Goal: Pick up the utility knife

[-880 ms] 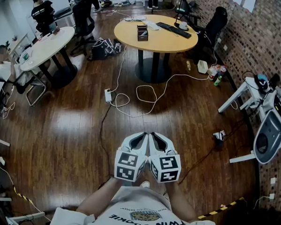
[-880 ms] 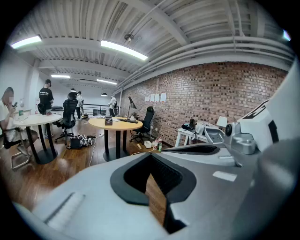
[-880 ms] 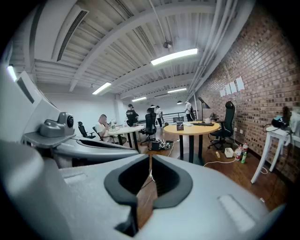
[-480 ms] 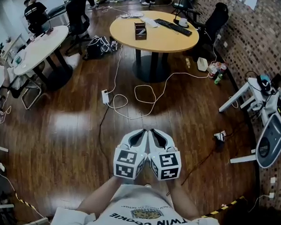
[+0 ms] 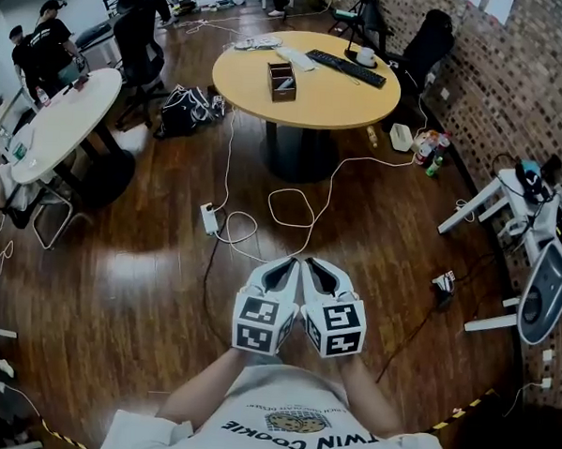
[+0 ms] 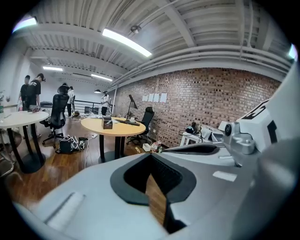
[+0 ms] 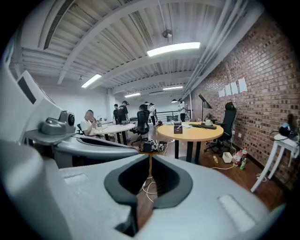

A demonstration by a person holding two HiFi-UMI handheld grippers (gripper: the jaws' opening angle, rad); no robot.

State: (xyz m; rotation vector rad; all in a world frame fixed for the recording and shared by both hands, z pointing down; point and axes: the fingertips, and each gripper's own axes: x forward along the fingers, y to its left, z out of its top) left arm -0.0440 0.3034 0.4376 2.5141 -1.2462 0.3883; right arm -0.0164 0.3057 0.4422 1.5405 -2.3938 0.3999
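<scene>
No utility knife can be made out in any view. My left gripper and my right gripper are held side by side, touching, in front of the person's chest, high above the wooden floor. Both point forward and slightly down toward a round yellow table. In the left gripper view, the left gripper has its jaws together with nothing between them. The right gripper looks the same in its own view: shut and empty. On the table stand a dark box and a black keyboard.
White cables and a power strip lie on the floor between me and the yellow table. A white round table with people is at the left. A black chair, bottles and a white stand line the brick wall.
The yellow table has come nearer and lower in the head view as the person moves toward it. Both grippers stay shut and together.
</scene>
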